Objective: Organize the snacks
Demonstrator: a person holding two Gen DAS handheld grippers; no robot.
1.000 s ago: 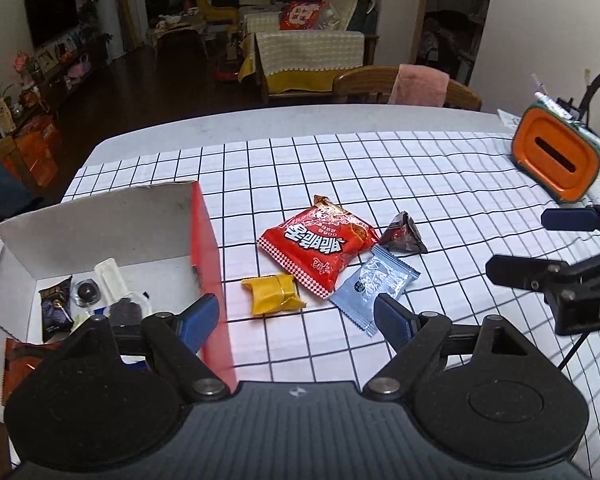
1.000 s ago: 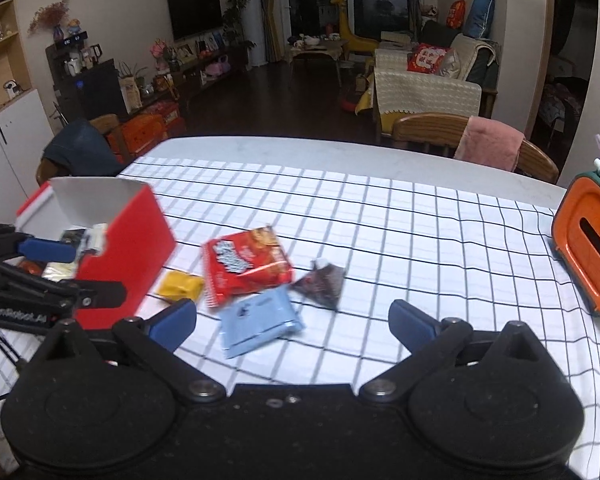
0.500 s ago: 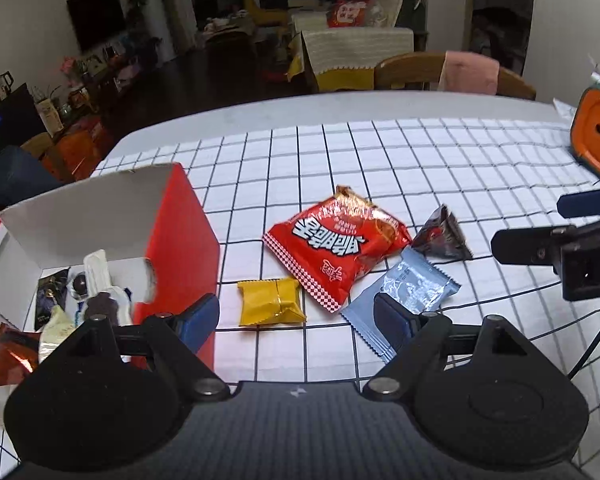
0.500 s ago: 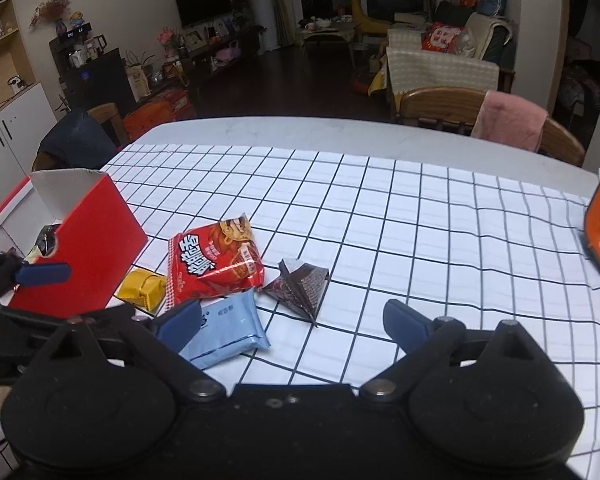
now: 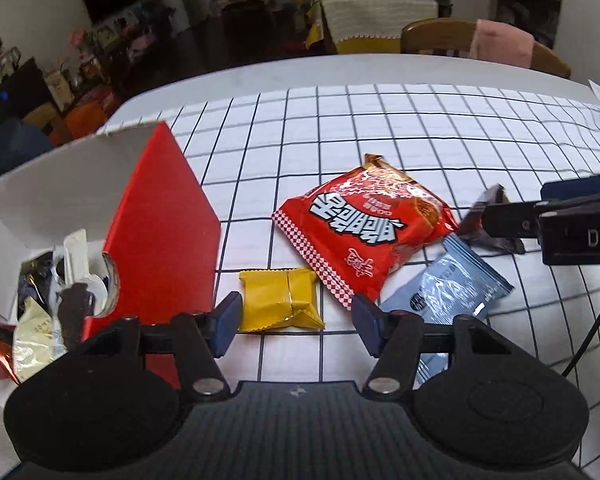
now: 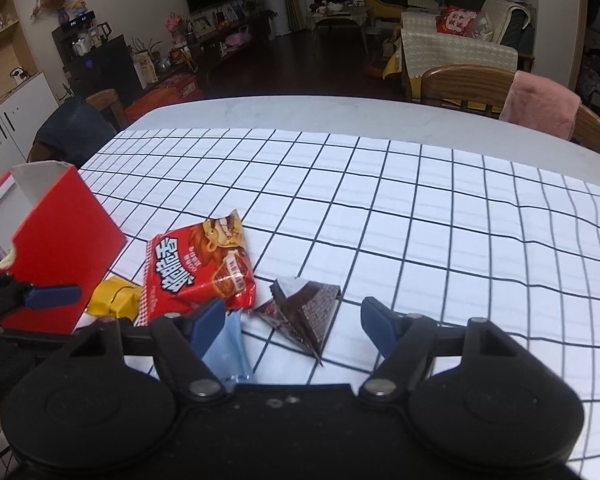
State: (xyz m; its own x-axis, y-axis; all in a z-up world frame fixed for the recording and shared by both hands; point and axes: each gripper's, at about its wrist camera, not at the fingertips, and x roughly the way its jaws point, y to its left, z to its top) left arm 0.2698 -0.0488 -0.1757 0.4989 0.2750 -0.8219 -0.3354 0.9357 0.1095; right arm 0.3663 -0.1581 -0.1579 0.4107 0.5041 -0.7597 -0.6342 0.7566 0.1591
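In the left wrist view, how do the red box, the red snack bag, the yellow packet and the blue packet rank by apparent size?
1. red box
2. red snack bag
3. blue packet and yellow packet: too alike to rank, since a finger hides part of the blue one.

Left gripper (image 5: 296, 322): matte black body with two round discs, two black angled link arms each pinned by a silver screw, blue fingertip pads (image 5: 227, 320), a ribbed dark-grey centre plate bearing a small white mark. Right gripper (image 6: 294, 322): identical build, plain black centre plate; its side carries white lettering "DA" and a thin black cable.
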